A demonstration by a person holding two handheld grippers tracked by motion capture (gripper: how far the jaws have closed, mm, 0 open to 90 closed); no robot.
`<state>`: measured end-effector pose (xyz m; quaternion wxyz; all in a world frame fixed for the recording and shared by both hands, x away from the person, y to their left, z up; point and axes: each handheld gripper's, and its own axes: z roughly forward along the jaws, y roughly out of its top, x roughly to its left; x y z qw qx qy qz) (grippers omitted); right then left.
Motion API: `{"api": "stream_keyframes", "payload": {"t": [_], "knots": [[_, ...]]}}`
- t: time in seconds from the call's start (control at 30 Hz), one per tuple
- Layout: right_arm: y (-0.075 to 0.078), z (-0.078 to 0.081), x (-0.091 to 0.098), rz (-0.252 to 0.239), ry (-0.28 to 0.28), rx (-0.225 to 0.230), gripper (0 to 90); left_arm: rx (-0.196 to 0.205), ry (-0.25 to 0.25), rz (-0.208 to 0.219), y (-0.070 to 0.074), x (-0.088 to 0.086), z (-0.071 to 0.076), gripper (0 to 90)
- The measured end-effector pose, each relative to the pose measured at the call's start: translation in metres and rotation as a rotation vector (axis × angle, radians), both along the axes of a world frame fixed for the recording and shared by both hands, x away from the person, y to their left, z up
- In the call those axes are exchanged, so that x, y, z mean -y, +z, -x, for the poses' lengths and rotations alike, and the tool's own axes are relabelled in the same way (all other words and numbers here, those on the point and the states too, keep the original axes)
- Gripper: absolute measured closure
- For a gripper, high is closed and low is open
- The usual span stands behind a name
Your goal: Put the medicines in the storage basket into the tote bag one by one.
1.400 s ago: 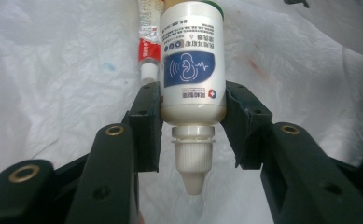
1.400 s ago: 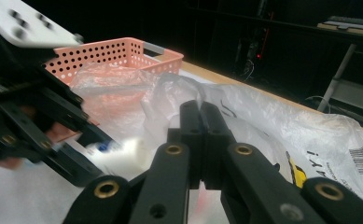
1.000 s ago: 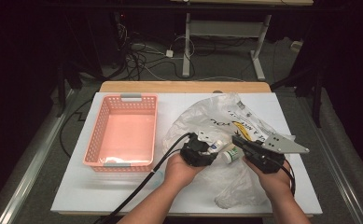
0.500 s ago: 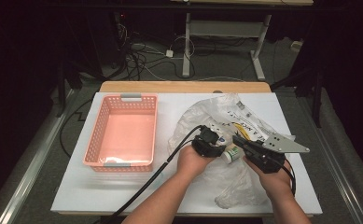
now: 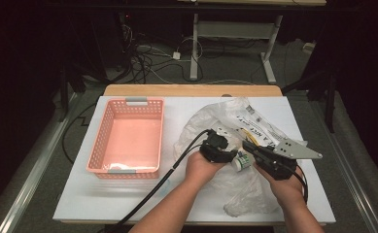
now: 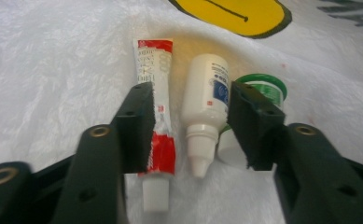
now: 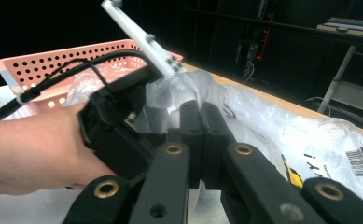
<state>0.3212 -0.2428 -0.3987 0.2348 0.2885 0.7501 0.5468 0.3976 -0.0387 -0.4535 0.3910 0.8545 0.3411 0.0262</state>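
jaws of our left gripper (image 6: 191, 126) have just been opening and stand apart inside the clear plastic bag (image 5: 245, 194), astride a white dropper bottle (image 6: 205, 102) without pressing it. beside it lie a red-and-white tube (image 6: 158, 70), partly behind one jaw, and a green-lidded jar (image 6: 268, 86), half hidden by the other. we keep the right gripper (image 7: 201, 140) clamped shut on a fold of the bag. on the desk (image 5: 128, 204), the pink basket (image 5: 128, 141) sits well apart; its contents are hard to make out.
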Motion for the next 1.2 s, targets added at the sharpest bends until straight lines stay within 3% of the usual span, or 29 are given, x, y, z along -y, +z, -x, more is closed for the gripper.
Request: {"api": "stream_keyframes", "payload": {"t": [0.17, 0.27, 0.47, 0.67, 0.93, 1.07, 1.2], "knots": [[0.000, 0.000, 0.000, 0.008, -0.001, 0.004, 90.0, 0.012, 0.004, 0.034, 0.000, -0.012, 0.017, 48.1], [-0.001, 0.000, -0.001, 0.014, 0.000, 0.002, 90.0, 0.029, -0.024, 0.026, 0.001, -0.022, 0.032, 44.5], [0.000, 0.000, 0.000, 0.006, -0.005, 0.004, 90.0, 0.044, -0.025, 0.043, -0.002, -0.047, 0.065, 30.2], [0.000, 0.000, 0.000, 0.011, -0.008, 0.005, 90.0, 0.055, -0.009, 0.061, -0.007, -0.074, 0.090, 26.4], [0.000, 0.002, 0.000, 0.017, -0.012, 0.004, 90.0, 0.069, 0.037, -0.003, -0.023, -0.101, 0.099, 13.8], [-0.001, 0.002, 0.002, 0.019, -0.019, 0.000, 90.0, 0.041, 0.055, -0.036, -0.030, -0.104, 0.096, 0.0], [-0.002, 0.001, 0.003, 0.019, -0.022, -0.002, 90.0, 0.018, 0.051, -0.039, -0.033, -0.101, 0.092, 0.0]]}}
